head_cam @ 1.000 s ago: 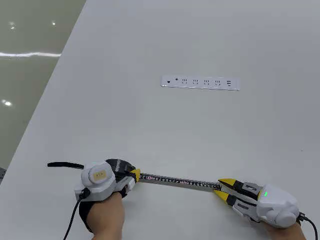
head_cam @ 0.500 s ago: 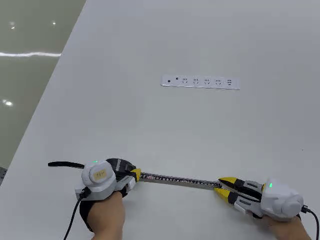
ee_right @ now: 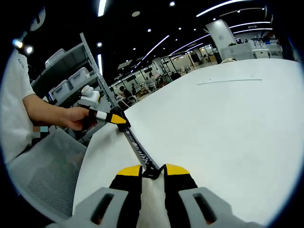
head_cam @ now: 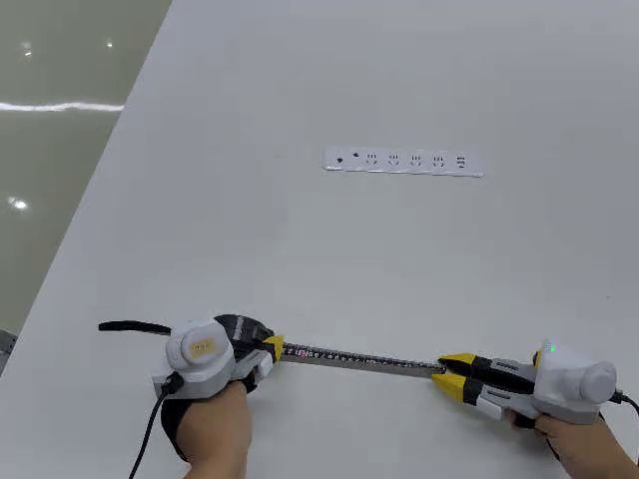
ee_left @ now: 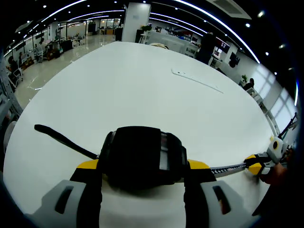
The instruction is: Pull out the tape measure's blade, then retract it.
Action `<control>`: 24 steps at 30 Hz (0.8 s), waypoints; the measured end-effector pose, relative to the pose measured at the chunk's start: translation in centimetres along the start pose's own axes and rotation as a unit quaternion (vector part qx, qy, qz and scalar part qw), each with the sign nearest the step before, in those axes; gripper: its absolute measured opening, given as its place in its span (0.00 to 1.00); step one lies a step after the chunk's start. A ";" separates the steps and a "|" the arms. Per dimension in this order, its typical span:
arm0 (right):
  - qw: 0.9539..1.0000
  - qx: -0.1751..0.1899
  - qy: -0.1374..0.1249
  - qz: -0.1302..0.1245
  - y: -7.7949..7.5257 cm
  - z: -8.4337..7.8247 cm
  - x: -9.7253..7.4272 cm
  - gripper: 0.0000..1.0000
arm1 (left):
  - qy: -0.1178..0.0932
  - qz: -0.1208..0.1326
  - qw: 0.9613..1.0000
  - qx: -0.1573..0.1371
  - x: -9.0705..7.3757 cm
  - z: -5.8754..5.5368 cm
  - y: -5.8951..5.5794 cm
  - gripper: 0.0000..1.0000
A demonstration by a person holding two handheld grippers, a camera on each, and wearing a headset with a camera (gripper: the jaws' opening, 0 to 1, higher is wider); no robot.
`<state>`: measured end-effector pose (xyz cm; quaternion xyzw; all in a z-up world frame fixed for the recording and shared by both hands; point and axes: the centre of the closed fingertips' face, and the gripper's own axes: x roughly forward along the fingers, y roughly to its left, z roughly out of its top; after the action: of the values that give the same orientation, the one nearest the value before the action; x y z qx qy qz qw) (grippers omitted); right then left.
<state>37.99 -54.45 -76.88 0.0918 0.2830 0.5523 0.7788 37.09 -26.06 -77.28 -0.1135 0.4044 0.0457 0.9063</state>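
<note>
A black tape measure case (head_cam: 243, 332) (ee_left: 142, 153) sits low on the white table at the near left, and my left gripper (head_cam: 262, 348) (ee_left: 142, 166) is shut on it. Its black wrist strap (head_cam: 131, 327) (ee_left: 61, 139) trails off to the left. The blade (head_cam: 359, 358) (ee_right: 135, 141) runs out to the right, just above the table. My right gripper (head_cam: 449, 373) (ee_right: 152, 172) is shut on the blade's end hook, with its yellow fingertips (ee_right: 176, 170) pinching it. In the right gripper view the left gripper (ee_right: 112, 118) shows at the blade's far end.
A white power strip (head_cam: 402, 161) (ee_left: 197, 80) lies flat further back on the table (head_cam: 300, 239). The table's left edge (head_cam: 95, 180) drops to a glossy floor. A person's hands hold both grippers near the front edge.
My right gripper has shifted a little to the right with the blade's end, so slightly more blade is out. The left gripper and the case have stayed put.
</note>
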 end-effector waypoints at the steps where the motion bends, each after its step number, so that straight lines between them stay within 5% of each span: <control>1: 1.000 0.001 -0.001 0.001 0.0 0.0 0.0 0.17 | 0.000 0.000 1.000 0.000 0.0 0.0 0.0 0.68; 16: 0.998 0.065 -0.002 0.013 -0.1 0.1 -0.1 0.15 | 0.000 0.001 1.000 0.003 0.0 0.0 0.0 0.68; 20: 0.998 0.062 -0.001 0.012 0.1 0.1 -0.1 0.14 | 0.000 0.002 1.000 0.003 0.0 0.0 0.0 0.68; 24: 1.000 -0.004 -0.008 0.008 0.2 0.3 -0.2 0.13 | 0.000 0.001 1.000 0.004 0.0 0.0 0.0 0.68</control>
<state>37.95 -54.51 -76.42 0.0951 0.2736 0.5593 0.7767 37.05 -26.06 -77.31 -0.1096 0.4048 0.0452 0.9067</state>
